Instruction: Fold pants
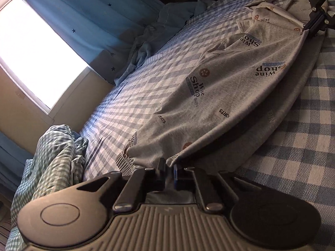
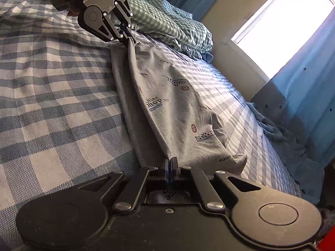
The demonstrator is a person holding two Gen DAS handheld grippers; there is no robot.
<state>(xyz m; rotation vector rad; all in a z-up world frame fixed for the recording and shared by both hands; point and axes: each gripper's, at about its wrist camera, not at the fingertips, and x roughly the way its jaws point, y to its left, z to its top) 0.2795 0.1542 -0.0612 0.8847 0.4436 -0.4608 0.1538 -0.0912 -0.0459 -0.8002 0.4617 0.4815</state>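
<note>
The left tool (image 1: 170, 167) was clamped on the grey printed cotton pants (image 1: 226, 87); the right tool (image 2: 171, 164) also pinched them, above the blue checked bed (image 2: 52, 96).

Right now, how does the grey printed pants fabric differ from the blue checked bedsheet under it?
The pants are grey with printed words; the bedsheet is blue-and-white checked. The pants have one edge lifted, pinched by the left gripper and right gripper; the bedsheet lies flat. Both are on the bed.

My right hand-held gripper (image 2: 171, 164) pinches one end of the grey pants (image 2: 180, 106), my left hand-held gripper (image 2: 128, 36) the other, above the checked bed (image 2: 52, 79).
</note>
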